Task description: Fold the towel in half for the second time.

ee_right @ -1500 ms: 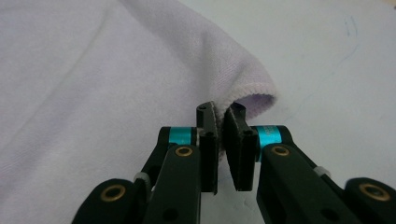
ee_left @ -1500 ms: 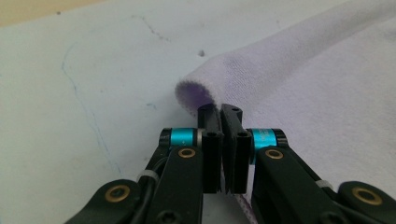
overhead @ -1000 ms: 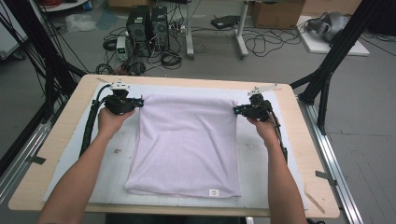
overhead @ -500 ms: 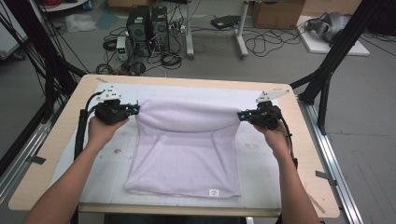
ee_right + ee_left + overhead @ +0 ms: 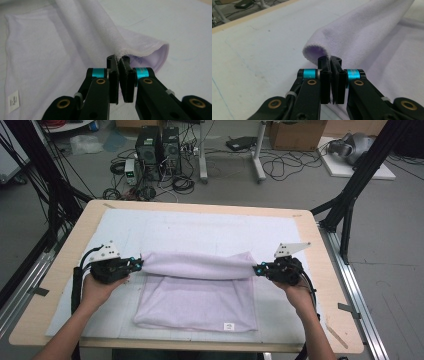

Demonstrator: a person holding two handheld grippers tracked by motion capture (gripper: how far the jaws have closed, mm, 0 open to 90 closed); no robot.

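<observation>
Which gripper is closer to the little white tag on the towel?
Right. The right gripper pinches the towel at its right corner, up and right of the tag near the front right edge. The left gripper pinches the opposite corner, farther away.

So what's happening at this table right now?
A person is folding a lilac towel on a white mat using two handheld grippers. The left gripper and the right gripper are each shut on a corner of the towel's far edge, holding it lifted above the half that lies flat, so the fabric curls over in a roll between them. The near edge, with its small label, lies flat on the mat. The fold isn't laid down yet.
</observation>
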